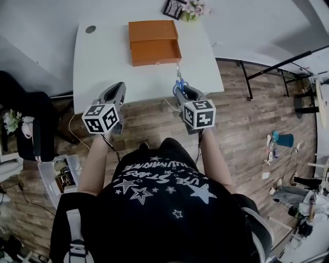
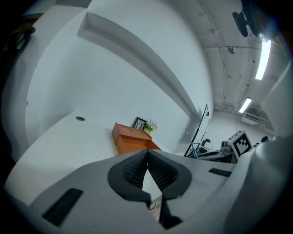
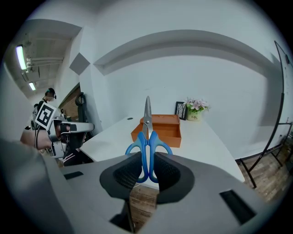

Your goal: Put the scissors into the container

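The person stands at the near edge of a white table (image 1: 103,56), over a wood-plank floor (image 1: 149,126). On the near left floor sits a clear bin (image 1: 59,174) of odds and ends.

The left gripper (image 1: 117,88) hovers at the table's near edge with its jaws closed tip to tip on nothing. The right gripper (image 3: 147,164), just to its right, is clamped on the blue handles of the scissors (image 3: 147,137), held off the table with the blades together and pointing far, toward the container (image 1: 153,32).

That orange container sits mid-table, its open tray facing near. A strip of bare table top lies between it and the scissor tips. A round cable hole (image 1: 90,29) is at the far left. At the far edge stand a picture frame (image 1: 174,7) and a pot of flowers (image 1: 195,7). A black metal frame (image 1: 272,67) stands on the floor to the right.
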### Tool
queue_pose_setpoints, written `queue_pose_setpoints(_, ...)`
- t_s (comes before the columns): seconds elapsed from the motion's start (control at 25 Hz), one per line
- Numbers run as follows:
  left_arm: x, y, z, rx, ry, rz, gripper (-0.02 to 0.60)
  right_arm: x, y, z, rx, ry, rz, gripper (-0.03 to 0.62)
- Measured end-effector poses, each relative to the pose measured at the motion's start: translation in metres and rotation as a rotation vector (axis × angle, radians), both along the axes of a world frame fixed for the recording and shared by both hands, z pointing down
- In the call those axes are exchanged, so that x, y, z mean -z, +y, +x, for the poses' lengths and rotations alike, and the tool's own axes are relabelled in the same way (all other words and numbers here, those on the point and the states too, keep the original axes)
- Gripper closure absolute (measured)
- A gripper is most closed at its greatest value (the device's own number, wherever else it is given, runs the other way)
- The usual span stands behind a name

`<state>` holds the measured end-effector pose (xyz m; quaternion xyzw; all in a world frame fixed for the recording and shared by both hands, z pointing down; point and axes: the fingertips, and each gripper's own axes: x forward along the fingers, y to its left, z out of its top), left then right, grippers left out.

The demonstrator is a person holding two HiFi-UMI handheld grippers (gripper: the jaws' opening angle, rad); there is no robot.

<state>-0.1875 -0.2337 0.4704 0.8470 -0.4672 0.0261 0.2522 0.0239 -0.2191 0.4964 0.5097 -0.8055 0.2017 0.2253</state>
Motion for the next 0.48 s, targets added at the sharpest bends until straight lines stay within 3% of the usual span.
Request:
queue_pose_setpoints(0.24, -0.005, -0.006, 0.000, 0.000, 0.010, -0.017, 0.562, 0.001, -0.011, 0.006, -0.001, 0.024, -0.004, 0.494)
queue_pose_setpoints(0.48, -0.010, -0.024, -0.006, 0.035, 0.000, -0.026, 0.562, -0.008, -0.047, 0.004, 0.057, 0.060, -0.008, 0.494)
